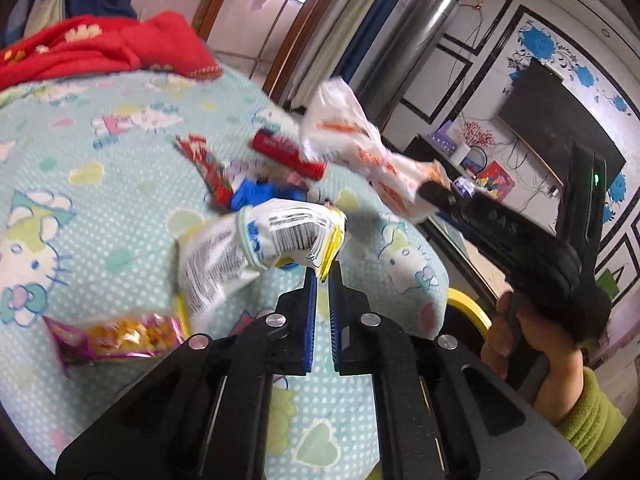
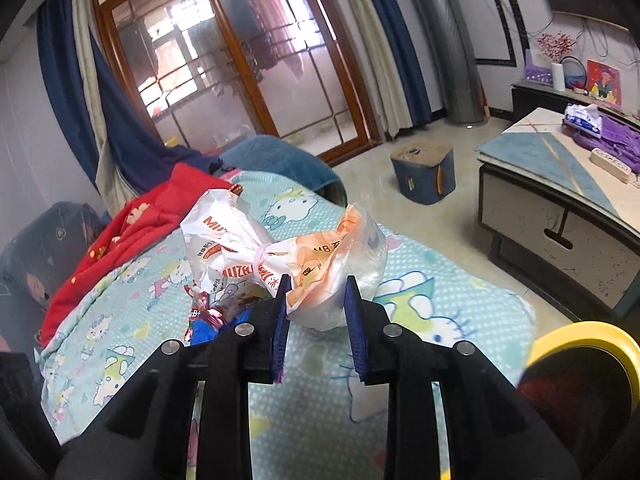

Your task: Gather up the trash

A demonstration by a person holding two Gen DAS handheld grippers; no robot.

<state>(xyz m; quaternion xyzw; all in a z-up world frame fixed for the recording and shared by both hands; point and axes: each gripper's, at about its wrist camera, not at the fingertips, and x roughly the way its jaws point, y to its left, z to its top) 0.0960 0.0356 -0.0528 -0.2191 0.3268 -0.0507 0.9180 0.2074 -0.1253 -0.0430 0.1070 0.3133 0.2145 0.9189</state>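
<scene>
The white and orange bag (image 2: 280,256) is lifted over the bed (image 2: 440,300), its long axis across the right gripper (image 2: 316,296), which clamps one end. The left gripper (image 1: 323,276) pinches a white wrapper (image 1: 256,248); the yellow bin (image 2: 580,344) lies right, nearer the right hand

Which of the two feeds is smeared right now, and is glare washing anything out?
Left wrist view: motion blur smears the orange-printed bag and the red wrapper; the white wrapper in the left tool stays readable. Right wrist view: sharper, the bag in the right tool crisp; window backlight is bright and hazy; fisheye bends the edges.
</scene>
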